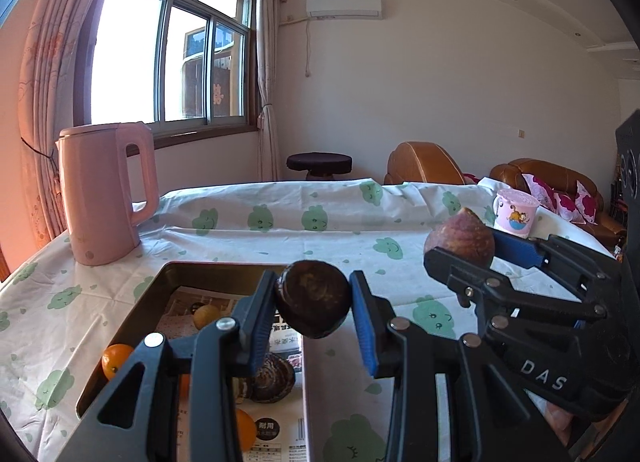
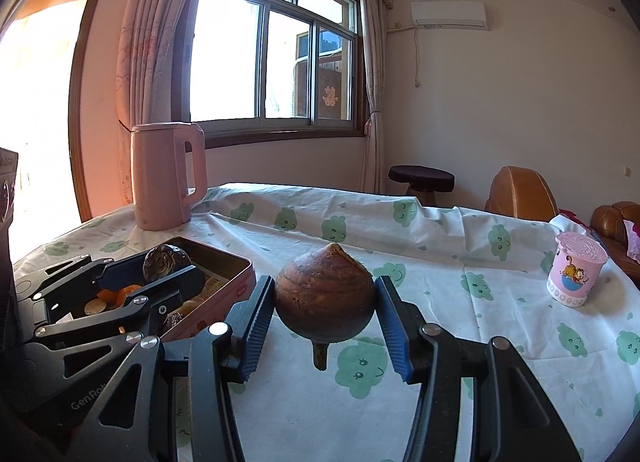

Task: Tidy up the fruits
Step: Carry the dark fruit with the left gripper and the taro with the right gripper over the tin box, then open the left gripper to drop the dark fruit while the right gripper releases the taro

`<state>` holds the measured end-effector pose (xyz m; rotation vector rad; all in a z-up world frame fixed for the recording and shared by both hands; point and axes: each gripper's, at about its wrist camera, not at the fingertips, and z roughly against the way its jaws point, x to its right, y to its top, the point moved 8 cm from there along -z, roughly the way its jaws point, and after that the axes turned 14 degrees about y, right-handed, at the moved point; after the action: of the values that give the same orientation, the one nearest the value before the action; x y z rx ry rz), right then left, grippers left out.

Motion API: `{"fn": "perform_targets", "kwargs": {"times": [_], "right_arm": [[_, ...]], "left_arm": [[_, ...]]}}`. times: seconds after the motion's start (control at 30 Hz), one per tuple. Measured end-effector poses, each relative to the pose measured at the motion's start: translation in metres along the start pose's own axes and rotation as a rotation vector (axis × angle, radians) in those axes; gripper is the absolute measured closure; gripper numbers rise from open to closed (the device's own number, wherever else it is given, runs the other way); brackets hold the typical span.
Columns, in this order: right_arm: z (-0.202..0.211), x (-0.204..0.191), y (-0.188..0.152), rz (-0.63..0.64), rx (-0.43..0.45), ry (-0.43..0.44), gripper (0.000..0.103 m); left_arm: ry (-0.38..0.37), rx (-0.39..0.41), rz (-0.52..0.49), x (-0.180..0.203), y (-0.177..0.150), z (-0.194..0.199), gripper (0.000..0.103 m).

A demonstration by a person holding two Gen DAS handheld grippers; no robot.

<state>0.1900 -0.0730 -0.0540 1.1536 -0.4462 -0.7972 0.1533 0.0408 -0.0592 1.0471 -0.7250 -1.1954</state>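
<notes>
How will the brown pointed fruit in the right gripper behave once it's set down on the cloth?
The brown pointed fruit is round-bodied with a stub underneath, so it will probably tip and roll. It looks firm: the right gripper leaves no visible dent. The wrinkled tablecloth may slow a roll.

Left gripper (image 1: 312,304): black linkage arms, silver rivets, ribbed blue pads (image 1: 366,324); right gripper (image 2: 325,312) alike, "DAS" lettered white.
</notes>
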Motion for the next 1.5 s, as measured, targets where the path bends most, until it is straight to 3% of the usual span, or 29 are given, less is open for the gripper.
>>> {"fn": "perform_targets", "kwargs": {"times": [0.7, 1.5], "right_arm": [[-0.040, -0.052, 0.019, 0.038, -0.013, 0.103, 0.050], [-0.082, -0.081, 0.023, 0.059, -0.062, 0.144, 0.050]], "left_arm": [[0.130, -0.065, 0.067, -0.073, -0.003, -0.021, 0.065], [0.194, -0.131, 0.086, -0.116, -0.010, -0.044, 0.065]]}}
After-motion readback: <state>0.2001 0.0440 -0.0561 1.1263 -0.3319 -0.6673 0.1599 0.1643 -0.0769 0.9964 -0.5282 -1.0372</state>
